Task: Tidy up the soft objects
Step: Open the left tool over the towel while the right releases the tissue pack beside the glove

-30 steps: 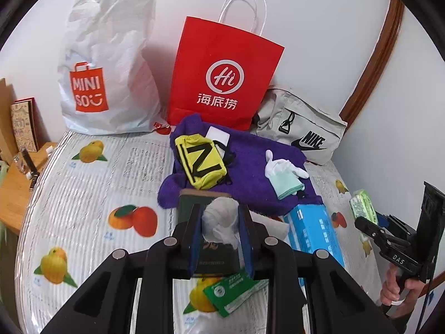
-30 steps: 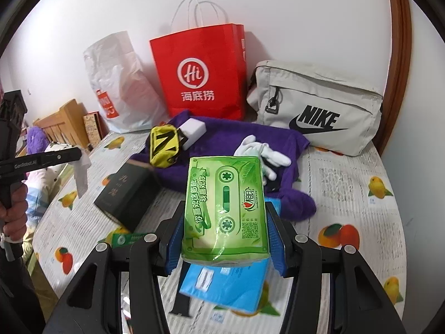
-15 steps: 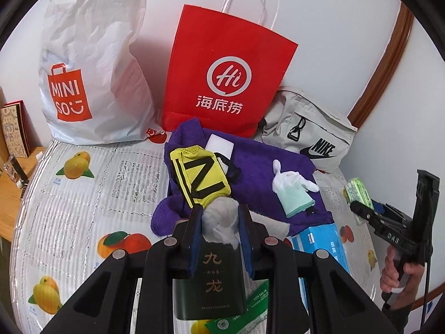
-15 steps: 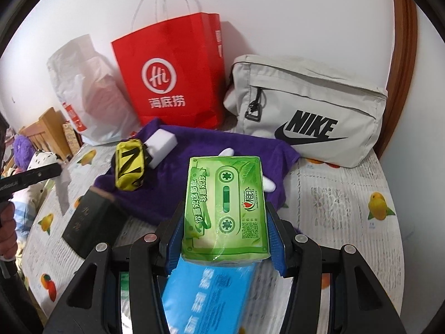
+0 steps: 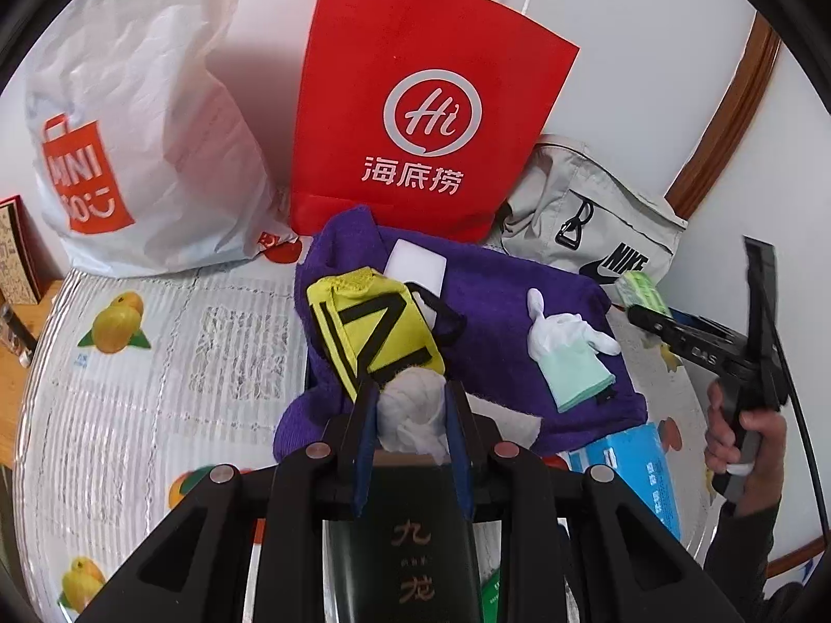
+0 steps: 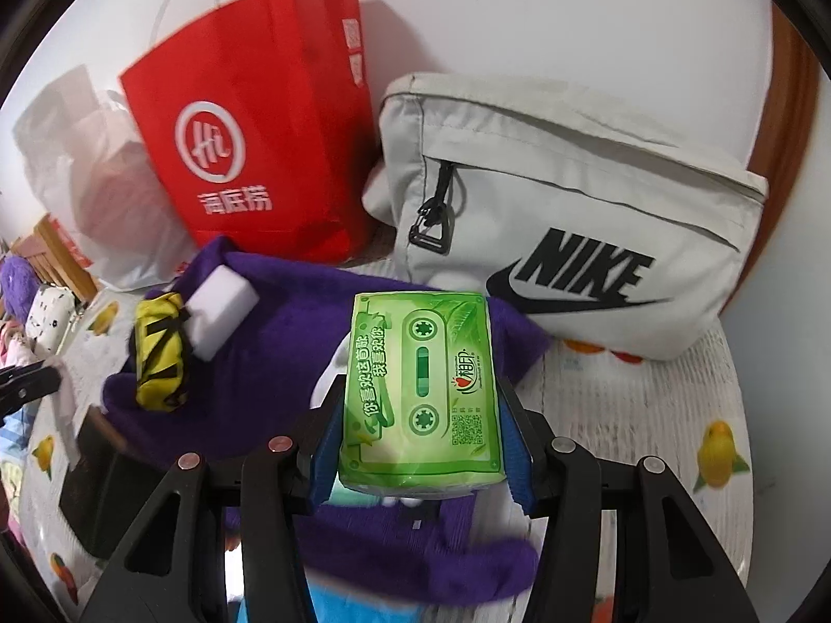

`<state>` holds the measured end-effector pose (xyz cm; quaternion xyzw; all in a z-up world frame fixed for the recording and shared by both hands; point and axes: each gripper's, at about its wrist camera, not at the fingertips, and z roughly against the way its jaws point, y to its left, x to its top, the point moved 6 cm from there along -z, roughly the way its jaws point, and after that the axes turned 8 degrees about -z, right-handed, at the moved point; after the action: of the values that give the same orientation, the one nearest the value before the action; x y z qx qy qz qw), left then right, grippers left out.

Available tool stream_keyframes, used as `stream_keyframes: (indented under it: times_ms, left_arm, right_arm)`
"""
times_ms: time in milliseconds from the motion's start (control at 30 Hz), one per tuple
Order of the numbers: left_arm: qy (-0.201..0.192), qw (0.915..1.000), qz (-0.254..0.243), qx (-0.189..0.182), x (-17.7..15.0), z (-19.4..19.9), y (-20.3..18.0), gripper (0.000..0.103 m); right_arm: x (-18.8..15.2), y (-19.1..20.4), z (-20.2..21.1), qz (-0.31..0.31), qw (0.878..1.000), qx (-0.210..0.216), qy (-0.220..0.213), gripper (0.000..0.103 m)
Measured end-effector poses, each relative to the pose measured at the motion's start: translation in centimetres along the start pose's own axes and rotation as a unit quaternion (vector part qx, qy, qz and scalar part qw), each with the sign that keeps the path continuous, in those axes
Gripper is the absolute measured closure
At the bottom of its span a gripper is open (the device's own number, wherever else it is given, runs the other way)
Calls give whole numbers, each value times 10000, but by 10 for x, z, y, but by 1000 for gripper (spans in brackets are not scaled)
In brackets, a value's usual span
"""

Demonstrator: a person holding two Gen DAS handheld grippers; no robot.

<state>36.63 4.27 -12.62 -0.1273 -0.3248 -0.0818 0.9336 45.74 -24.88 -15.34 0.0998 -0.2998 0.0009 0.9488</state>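
While both hands hold their loads, we note that each camera has closed in on the far clutter since a second ago. We find the left gripper (image 5: 410, 415) clamped narrowly on a wad of white cloth (image 5: 413, 407), as before; its pads press both sides of the wad. Below it lies the dark box with gold characters (image 5: 413, 566), which earlier sat ahead of the fingers and now runs under them toward the near edge. Just beyond the wad we see the yellow pouch with black stripes (image 5: 371, 332), resting on the purple towel (image 5: 498, 301). A white block (image 5: 418, 265) lies at the pouch's far side, and a white glove with a mint cuff (image 5: 563, 348) lies to its right on the same towel.

We find the right gripper (image 6: 420, 446) at about half width, closed on the green tissue pack (image 6: 420, 389), the blue pads flat against its two long sides; that grip is unchanged. Where a blue packet lay under this pack a second ago, purple towel now fills the near ground. The grey Nike bag (image 6: 571, 207) and the red paper bag (image 6: 249, 124) loom larger at the far wall. The white plastic bag (image 5: 135, 145) stands far left. All rests on the fruit-printed cover (image 5: 156, 363).
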Motion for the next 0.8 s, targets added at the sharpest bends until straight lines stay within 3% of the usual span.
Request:
stream_keyframes:
  times_ms: [233, 433, 600, 800]
  left_arm:
    - [99, 9997, -216, 67, 18, -30, -12, 79]
    - [455, 9986, -256, 74, 27, -72, -24, 79]
    - [723, 9966, -344, 202, 27, -100, -32, 77]
    - [883, 9955, -261, 221, 22, -113, -32, 76]
  right_arm:
    - [3, 0, -43, 60, 9995, -89, 314, 51]
    - [-5, -2, -63, 10, 9988, -33, 497, 51]
    - [-8, -1, -63, 132, 9983, 43, 566, 50]
    - [-9, 4, -54, 157, 9979, 106, 614, 40]
